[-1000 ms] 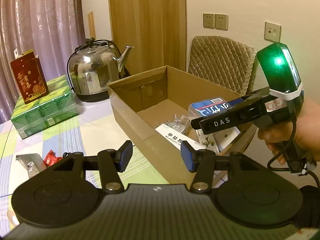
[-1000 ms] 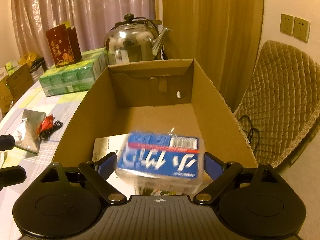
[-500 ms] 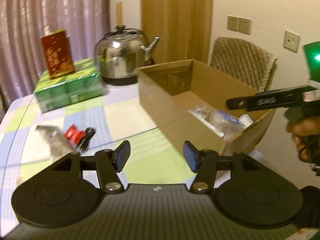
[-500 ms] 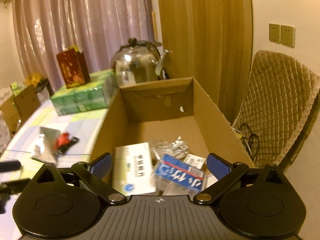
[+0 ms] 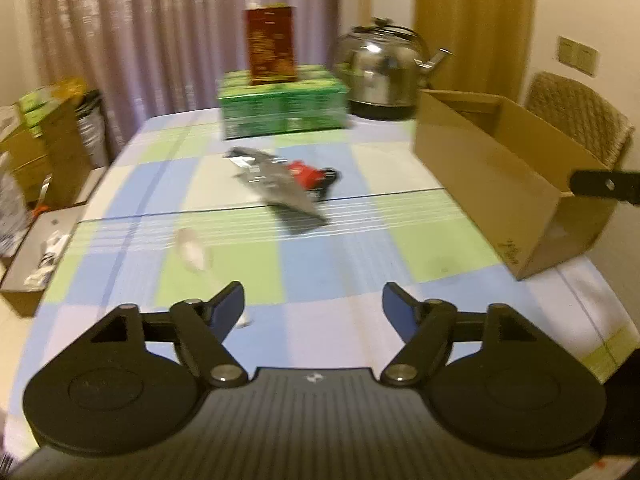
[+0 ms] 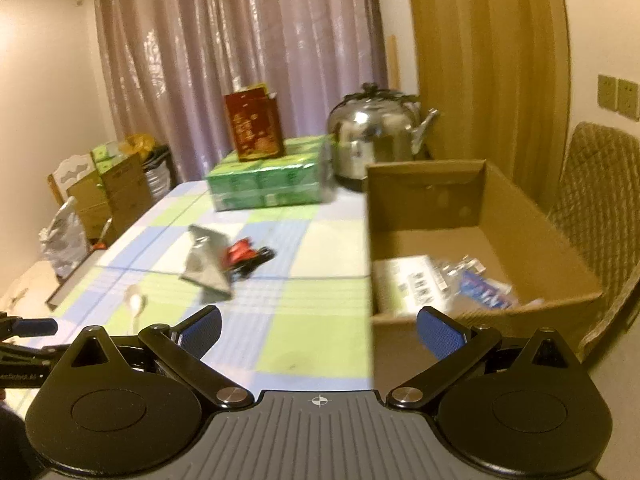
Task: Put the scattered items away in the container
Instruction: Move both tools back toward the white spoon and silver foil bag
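Observation:
A brown cardboard box (image 6: 560,252) (image 5: 488,176) stands on the right of the checked table. Inside it lie a white packet (image 6: 412,284), a clear bag and a blue packet (image 6: 484,290). On the table a silver foil pouch (image 5: 280,190) (image 6: 206,264) lies beside a small red and black item (image 5: 310,176) (image 6: 246,256), with a pale spoon-like thing (image 5: 192,252) (image 6: 134,304) nearer. My left gripper (image 5: 313,307) hovers over the table, its jaws opening with nothing between them. My right gripper (image 6: 318,328) stands wide open and empty at the box's near left corner.
At the table's far end a steel kettle (image 5: 384,72) stands beside stacked green packs (image 5: 280,110) topped by a red carton (image 5: 272,46). A quilted chair (image 6: 600,200) is behind the box. Boxes and bags crowd the floor at the left (image 5: 44,148).
Both grippers swung left from the box toward the open table. The blue packet dropped from the right gripper into the box. The left jaws spread wider.

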`<state>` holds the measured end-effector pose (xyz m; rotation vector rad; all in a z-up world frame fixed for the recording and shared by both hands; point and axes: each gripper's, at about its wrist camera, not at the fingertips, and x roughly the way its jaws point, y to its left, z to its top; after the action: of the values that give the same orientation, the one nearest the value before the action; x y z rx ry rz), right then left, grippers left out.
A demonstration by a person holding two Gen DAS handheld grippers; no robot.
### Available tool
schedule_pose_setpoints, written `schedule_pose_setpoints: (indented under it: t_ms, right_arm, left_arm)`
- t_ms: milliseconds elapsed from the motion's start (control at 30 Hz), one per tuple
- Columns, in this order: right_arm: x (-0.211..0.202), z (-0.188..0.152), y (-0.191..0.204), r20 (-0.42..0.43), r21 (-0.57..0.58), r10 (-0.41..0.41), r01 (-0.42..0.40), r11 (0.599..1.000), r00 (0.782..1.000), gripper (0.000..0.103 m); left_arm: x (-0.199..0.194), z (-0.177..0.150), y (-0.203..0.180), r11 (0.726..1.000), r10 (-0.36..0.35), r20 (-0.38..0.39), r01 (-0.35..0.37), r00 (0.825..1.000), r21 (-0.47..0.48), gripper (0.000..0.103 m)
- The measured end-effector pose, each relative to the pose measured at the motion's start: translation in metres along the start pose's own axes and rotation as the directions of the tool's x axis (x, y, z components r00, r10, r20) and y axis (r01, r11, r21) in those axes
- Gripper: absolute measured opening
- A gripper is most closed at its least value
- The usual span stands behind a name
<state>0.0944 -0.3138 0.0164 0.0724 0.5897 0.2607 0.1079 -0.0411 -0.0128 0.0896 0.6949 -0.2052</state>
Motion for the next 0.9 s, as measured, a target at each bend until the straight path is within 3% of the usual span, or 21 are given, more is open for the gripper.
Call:
schedule_pose_setpoints:
  t_ms: [200, 467, 900]
  right_arm:
    - [-0.002, -0.01, 0.032, -0.037, -0.028, 0.049, -0.05, 0.998, 0.998, 0.101]
    - [-0.001, -0.025, 0.054, -0.091, -0.069, 0.072, -0.079, 0.995, 0.993, 0.101]
    - [0.029, -0.04, 0.063, -0.179, -0.084, 0.088, -0.104, 0.991, 0.98, 0.101]
  left_arm:
    - [-0.023, -0.012, 0.034, 0.997, 0.06, -0.006, -0.06, 0.998, -0.039, 0.084]
    - [-0.034, -0.023, 0.058, 0.99, 0.098, -0.029, -0.1, 0.995, -0.096, 0.086]
    - [-0.005, -0.024, 0.072, 0.985, 0.103, -0.072, -0.112, 0.992, -0.131, 0.083]
